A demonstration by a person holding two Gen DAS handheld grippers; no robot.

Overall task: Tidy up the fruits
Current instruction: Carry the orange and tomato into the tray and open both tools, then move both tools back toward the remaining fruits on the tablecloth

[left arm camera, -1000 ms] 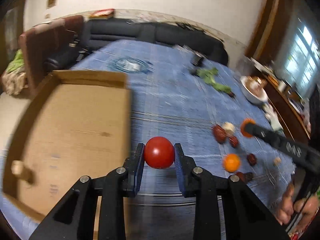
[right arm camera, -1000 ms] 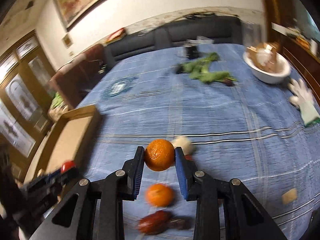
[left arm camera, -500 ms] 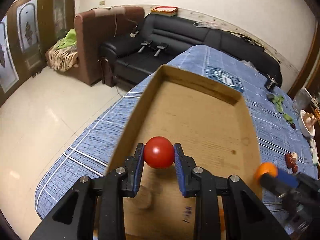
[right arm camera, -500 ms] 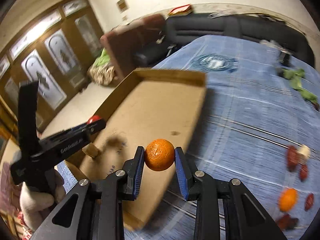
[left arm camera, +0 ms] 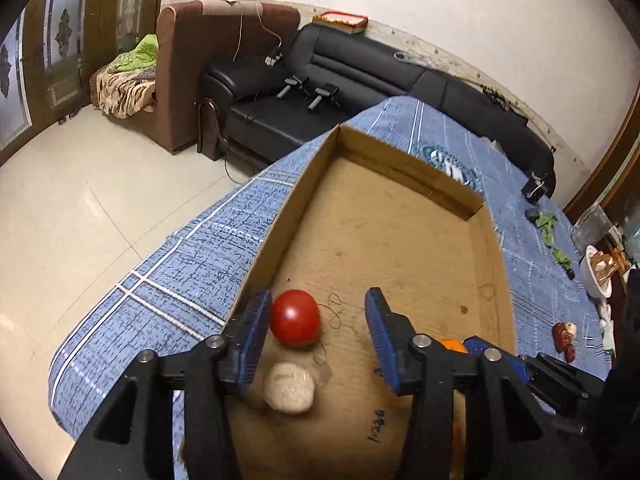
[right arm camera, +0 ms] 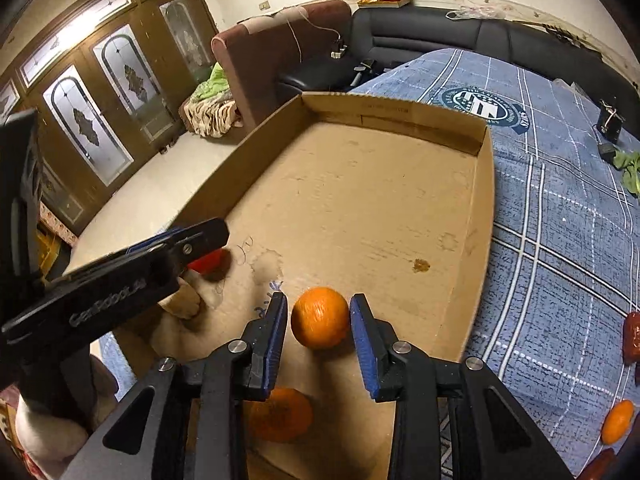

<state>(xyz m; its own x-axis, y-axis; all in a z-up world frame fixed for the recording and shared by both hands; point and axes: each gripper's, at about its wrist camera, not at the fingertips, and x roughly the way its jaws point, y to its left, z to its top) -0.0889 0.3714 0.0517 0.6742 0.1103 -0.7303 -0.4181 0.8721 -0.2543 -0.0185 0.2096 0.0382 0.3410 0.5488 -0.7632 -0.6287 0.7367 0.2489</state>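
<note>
Both grippers are over the box (right arm camera: 400, 208) on the blue cloth (right arm camera: 560, 208), and both are letting go. The left gripper (left arm camera: 318, 332) has its jaws opening – wide apart already – with the tomato (left arm camera: 295, 318) between them, close against the left pad, well clear of the right one, and down on the cardboard floor near the box's left wall. Just below it lies one pale round lump (left arm camera: 289, 387), also on the box floor.

The right gripper (right arm camera: 318, 328) – jaws opening too, only a sliver of gap showing on each side of the orange (right arm camera: 319, 317), which sits between the pads above the box floor, by its right wall. A second orange (right arm camera: 280, 414) lies in the box beneath that gripper's left finger.

Count in the box: one tomato, two oranges, one pale lump. Out on the cloth, in the right wrist view, a third orange (right arm camera: 618, 421) sits at the right edge, with dark red fruits (right arm camera: 632, 336) near it – cut off by the frame, so no count there. The left wrist view shows a white bowl (left arm camera: 596, 276) far right.
</note>
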